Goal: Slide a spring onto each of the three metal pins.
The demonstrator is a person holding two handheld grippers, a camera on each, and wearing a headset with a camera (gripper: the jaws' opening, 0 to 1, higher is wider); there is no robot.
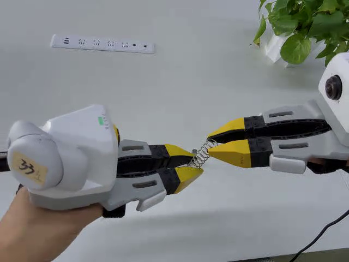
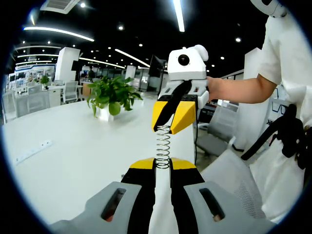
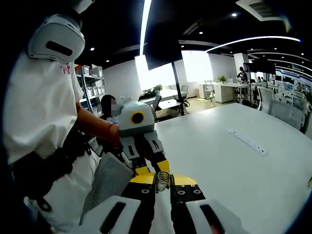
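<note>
Head view: spring point(image 1: 200, 155) between facing jaws

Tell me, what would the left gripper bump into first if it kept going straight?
The left gripper touches the spring at its tips; straight beyond that it would likely meet the right gripper, which faces it.

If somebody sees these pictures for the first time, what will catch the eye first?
First, a small metal spring held in the air between the yellow tips of the left gripper and the right gripper, above the white table. Farther back, a power strip lies on the left and a green plant stands on the right.
</note>
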